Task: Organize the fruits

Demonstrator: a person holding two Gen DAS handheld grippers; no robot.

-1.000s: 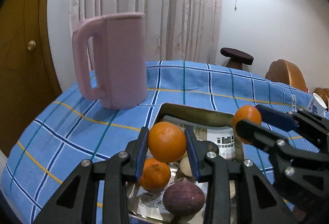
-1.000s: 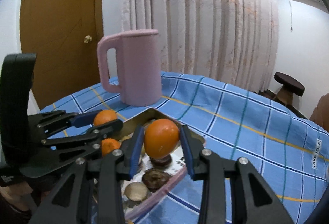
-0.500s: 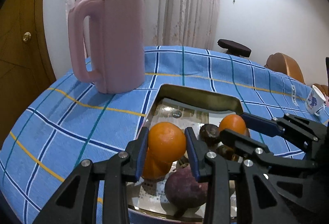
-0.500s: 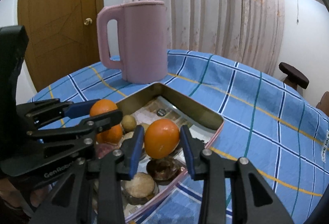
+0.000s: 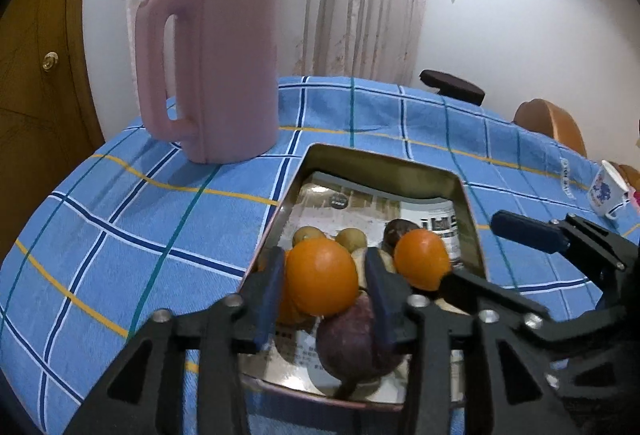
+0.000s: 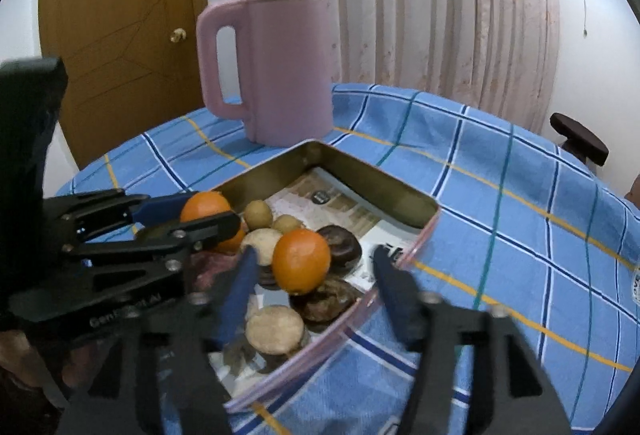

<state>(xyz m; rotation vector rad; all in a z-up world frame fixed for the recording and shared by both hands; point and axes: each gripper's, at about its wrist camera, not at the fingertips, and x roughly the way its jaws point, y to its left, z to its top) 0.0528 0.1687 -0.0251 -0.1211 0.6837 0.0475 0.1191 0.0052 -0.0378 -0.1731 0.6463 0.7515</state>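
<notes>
Both claws are letting go. A second ago each had an orange clamped above the metal tray (image 5: 466, 203); now both have come lower over it and their jaws are opening, which I read as the two fruits being delivered and this placement nearly finished.

Starting at the left: the left claw (image 5: 322, 277) has spread only a little. Its orange (image 5: 322, 282) sits between the blue pads, perched on another orange and a dark purple fruit (image 5: 350, 347) just beneath the tips. The left pad looks close against the skin while a thin gap shows at the right pad, so the squeeze appears to be off, though the fruit has not visibly dropped.

Further right, the right claw (image 6: 312, 269) stands much wider, both pads clearly apart from its orange (image 6: 302, 261). That fruit lies in the middle of the gap, nearer the left pad, resting on the brown round fruits in the tray just ahead of the tips. It holds nothing.

The tray itself sits directly under and ahead of both claws on the blue checked desk (image 6: 500, 235), lined with printed paper, its far half bare of fruit. Beyond the tips, past the tray's far edge, stands a pink jug (image 5: 224, 71), well clear of the work.

Each orange rests on a heap of round fruit, so either could roll when the claws are pulled back.
</notes>
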